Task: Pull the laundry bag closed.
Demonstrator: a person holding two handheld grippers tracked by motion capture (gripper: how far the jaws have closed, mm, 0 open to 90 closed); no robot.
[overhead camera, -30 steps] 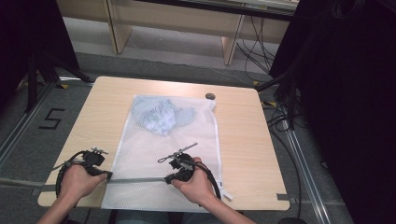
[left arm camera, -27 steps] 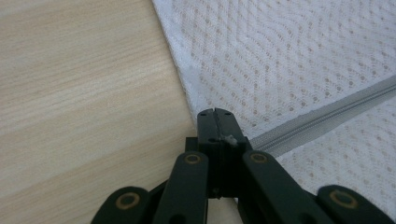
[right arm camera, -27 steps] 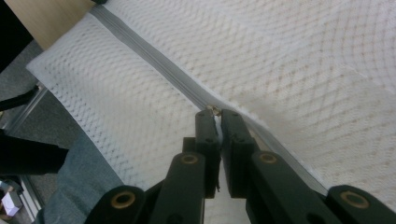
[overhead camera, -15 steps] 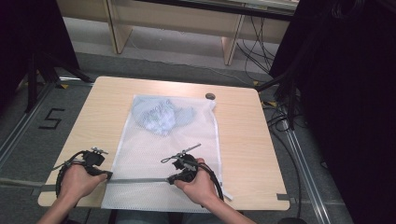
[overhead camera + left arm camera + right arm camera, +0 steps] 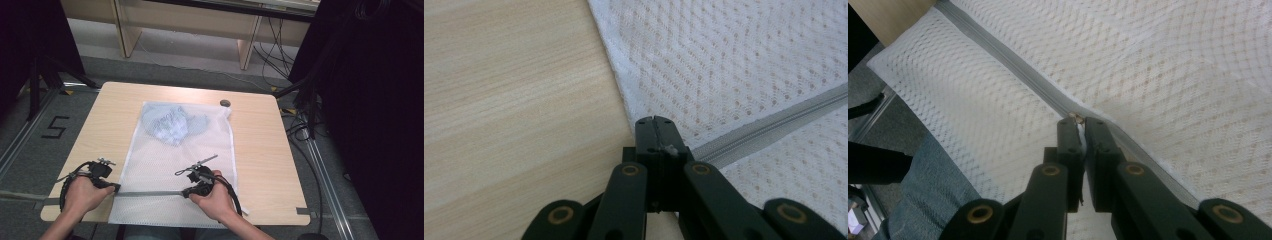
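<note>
A white mesh laundry bag [image 5: 175, 165] lies flat on the wooden bench [image 5: 260, 150], its near end hanging over the edge at 6 o'clock, a pale blue garment [image 5: 172, 124] bunched inside toward 12 o'clock. A grey zipper [image 5: 150, 193] runs across the bag's near end. The left gripper [image 5: 116, 188] has its fingers pinched shut on the zipper's end at the bag's 9 o'clock edge. The right gripper [image 5: 186, 192] has its fingers closed on the zipper pull [image 5: 1074, 118], midway along the zipper.
</note>
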